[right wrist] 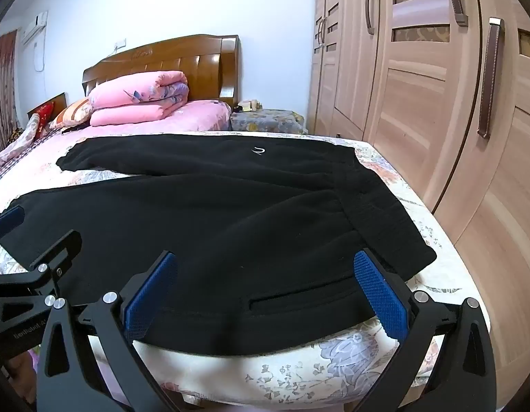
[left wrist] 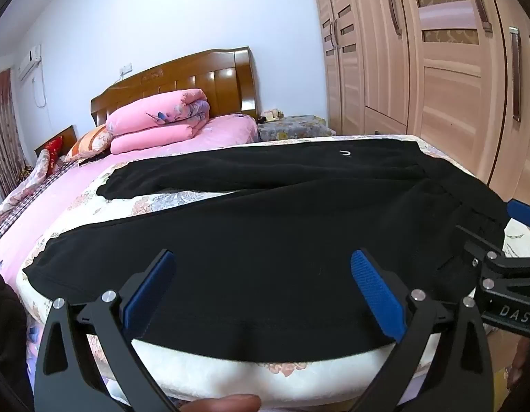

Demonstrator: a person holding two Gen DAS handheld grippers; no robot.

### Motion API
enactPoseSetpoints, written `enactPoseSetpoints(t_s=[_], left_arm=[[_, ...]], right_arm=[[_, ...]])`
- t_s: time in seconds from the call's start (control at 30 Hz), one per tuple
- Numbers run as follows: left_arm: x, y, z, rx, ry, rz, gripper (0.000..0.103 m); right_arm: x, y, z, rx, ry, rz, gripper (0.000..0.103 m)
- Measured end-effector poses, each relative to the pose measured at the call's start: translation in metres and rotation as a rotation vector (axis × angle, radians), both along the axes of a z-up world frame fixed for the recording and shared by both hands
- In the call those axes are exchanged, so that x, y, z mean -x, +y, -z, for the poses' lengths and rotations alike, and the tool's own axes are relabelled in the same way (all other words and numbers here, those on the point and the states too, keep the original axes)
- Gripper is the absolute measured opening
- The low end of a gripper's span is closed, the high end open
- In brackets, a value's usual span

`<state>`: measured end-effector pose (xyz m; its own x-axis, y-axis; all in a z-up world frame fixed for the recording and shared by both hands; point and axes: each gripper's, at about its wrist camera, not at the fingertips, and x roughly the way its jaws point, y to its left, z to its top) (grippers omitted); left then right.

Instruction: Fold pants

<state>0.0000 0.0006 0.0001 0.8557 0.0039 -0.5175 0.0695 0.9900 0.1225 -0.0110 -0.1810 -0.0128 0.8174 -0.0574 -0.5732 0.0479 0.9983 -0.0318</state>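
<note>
Black pants [left wrist: 265,226] lie spread flat across the foot of the bed, waistband to the right, both legs running left. They also show in the right wrist view [right wrist: 213,226]. My left gripper [left wrist: 263,257] is open over the near leg's edge, its blue pads apart and holding nothing. My right gripper [right wrist: 265,261] is open over the near hip by the pocket slit [right wrist: 292,300], also empty. The right gripper shows at the right edge of the left wrist view [left wrist: 505,274]. The left gripper shows at the left edge of the right wrist view [right wrist: 31,257].
The floral bedspread [right wrist: 385,353] covers the bed's near edge. A folded pink quilt [left wrist: 155,120] and pillows sit by the wooden headboard [left wrist: 182,79]. A tall wooden wardrobe [right wrist: 436,103] stands close on the right. A covered nightstand [left wrist: 292,127] is beside the bed.
</note>
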Motion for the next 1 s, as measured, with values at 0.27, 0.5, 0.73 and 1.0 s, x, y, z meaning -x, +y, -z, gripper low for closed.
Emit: enactPoseSetpoints(t_s=[0.27,0.5,0.73,1.0], left_arm=[[0.0,0.003,0.007,-0.001,0.006,0.005,0.102],[-0.001,0.001,0.001,-0.008,0.017,0.005,0.102],[-0.003,0.002,0.007,-0.007,0.017,0.006,0.102],[-0.001,-0.004,0.016,-0.011,0.024,0.009,0.102]], right_arm=[[0.001,0.0,0.001,-0.015,0.006,-0.001,0.099],[0.0,0.0,0.005,-0.015,0.008,-0.003,0.099],[-0.001,0.0,0.005,-0.015,0.012,-0.004,0.099],[-0.001,0.0,0.005,-0.018,0.015,-0.008,0.099]])
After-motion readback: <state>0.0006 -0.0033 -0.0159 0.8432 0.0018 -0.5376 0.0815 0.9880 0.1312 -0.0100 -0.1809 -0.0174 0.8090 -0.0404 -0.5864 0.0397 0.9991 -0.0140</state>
